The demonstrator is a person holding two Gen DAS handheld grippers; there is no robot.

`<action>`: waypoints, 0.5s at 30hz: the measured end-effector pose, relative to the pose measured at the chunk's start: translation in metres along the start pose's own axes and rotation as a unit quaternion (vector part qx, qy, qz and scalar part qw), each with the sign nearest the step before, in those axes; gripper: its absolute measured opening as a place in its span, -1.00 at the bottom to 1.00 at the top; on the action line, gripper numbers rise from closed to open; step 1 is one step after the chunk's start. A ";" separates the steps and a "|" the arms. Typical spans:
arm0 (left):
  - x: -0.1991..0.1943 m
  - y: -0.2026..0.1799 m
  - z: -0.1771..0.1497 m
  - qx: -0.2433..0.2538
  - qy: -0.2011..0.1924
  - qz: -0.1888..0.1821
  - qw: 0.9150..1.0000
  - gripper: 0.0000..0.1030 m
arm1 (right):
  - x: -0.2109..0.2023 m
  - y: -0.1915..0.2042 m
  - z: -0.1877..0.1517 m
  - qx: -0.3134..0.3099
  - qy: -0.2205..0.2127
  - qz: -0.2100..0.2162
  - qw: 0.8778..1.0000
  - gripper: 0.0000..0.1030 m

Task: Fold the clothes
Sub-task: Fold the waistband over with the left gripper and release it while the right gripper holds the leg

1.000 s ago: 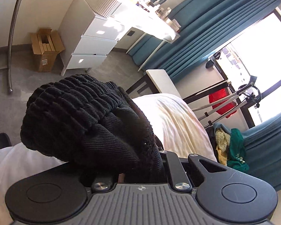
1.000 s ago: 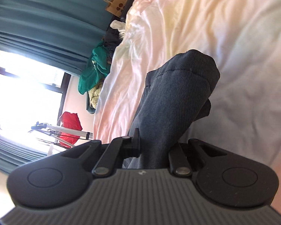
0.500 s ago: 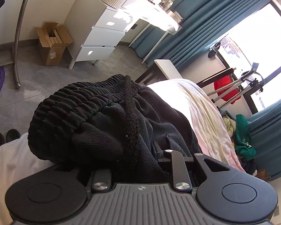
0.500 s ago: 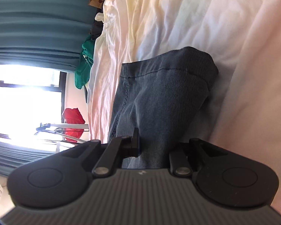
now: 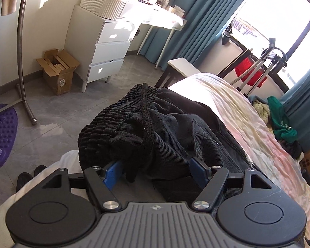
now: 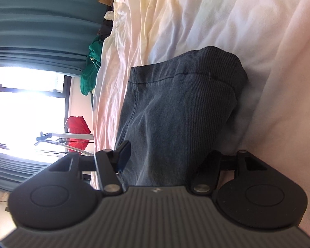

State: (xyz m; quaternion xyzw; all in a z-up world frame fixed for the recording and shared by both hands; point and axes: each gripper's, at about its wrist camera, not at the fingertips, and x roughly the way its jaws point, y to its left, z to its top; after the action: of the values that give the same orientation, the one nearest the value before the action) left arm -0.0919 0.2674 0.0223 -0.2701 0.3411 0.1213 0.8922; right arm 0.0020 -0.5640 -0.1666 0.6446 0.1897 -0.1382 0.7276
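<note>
A pair of black trousers [image 5: 175,128] lies on the bed, its ribbed elastic waistband [image 5: 117,111] and drawstring toward the bed's edge. My left gripper [image 5: 155,169] is open, its blue pads on either side of the waistband cloth. In the right wrist view the trouser leg end [image 6: 181,111] with its stitched hem lies flat on the sheet. My right gripper [image 6: 167,159] is open, the fingers spread on both sides of the leg.
The pale pastel bed sheet [image 6: 227,14] is wrinkled. Beside the bed stand a white drawer unit [image 5: 101,47], a cardboard box [image 5: 57,72], a metal rack pole [image 5: 20,47], a purple mat [image 5: 0,132] and a white bench [image 5: 184,68]. Green clothes [image 5: 279,119] are piled by the teal curtains.
Both grippers have opened and let go of the trousers. The waistband bundle has come down onto the bed, and the leg end has spread flatter on the sheet.
</note>
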 end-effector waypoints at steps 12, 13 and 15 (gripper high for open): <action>-0.032 -0.092 -0.010 0.170 -0.076 -0.008 0.983 0.59 | 0.017 0.009 0.010 -0.070 -0.027 0.008 0.997 -0.63; -0.029 -0.100 -0.013 0.175 -0.076 -0.014 0.982 0.59 | 0.016 0.010 0.010 -0.074 -0.030 0.002 0.997 -0.65; -0.022 -0.119 -0.020 0.186 -0.074 -0.029 0.979 0.59 | 0.013 0.013 0.011 -0.080 -0.035 0.000 0.996 -0.73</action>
State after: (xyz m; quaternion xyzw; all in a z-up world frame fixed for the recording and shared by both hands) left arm -0.0709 0.1571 0.0726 -0.0990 0.2826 0.0499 0.9528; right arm 0.0203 -0.5722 -0.1600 0.5786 0.1745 -0.1452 0.7834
